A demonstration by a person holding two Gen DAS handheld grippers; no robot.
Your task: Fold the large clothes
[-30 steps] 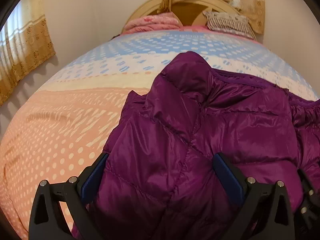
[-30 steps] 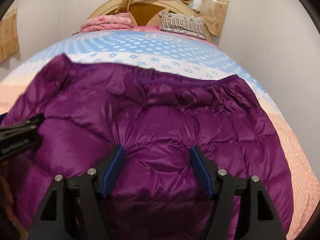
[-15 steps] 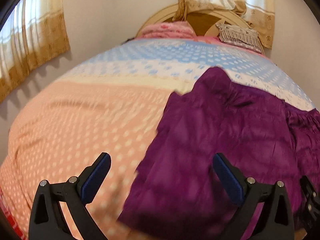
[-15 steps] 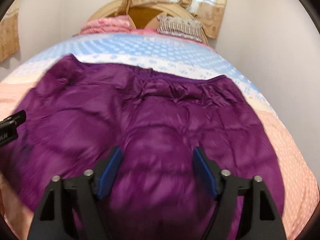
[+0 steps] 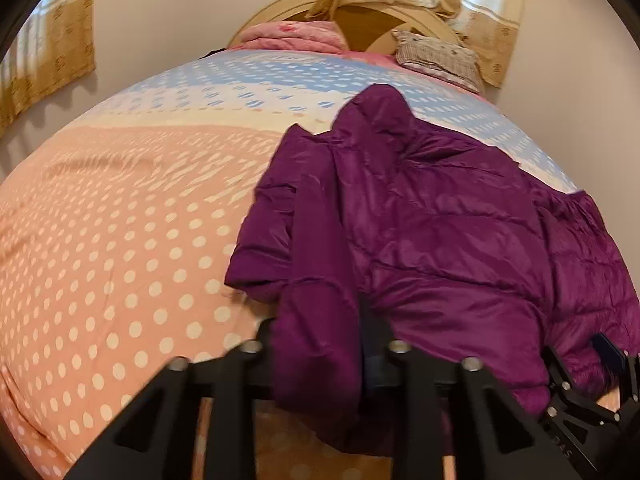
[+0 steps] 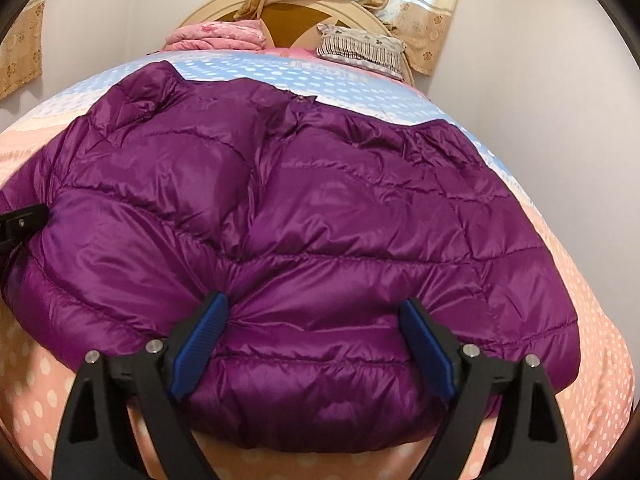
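Left fingers (image 5: 320,344) closing on a fold of the glossy purple quilted jacket (image 6: 312,216); right fingers (image 6: 316,344) spread wide astride its hem

A purple quilted jacket (image 6: 320,240) of glossy, smooth nylon-like cloth lies on a matt, soft cotton-like dotted bedspread (image 5: 120,240). The grippers' frames look like matt black plastic with bright metal screw heads; the right gripper (image 6: 314,344) carries ribbed blue pads (image 6: 198,346). At the far end, a smooth wooden headboard (image 6: 288,16) and woven curtains (image 6: 420,4).
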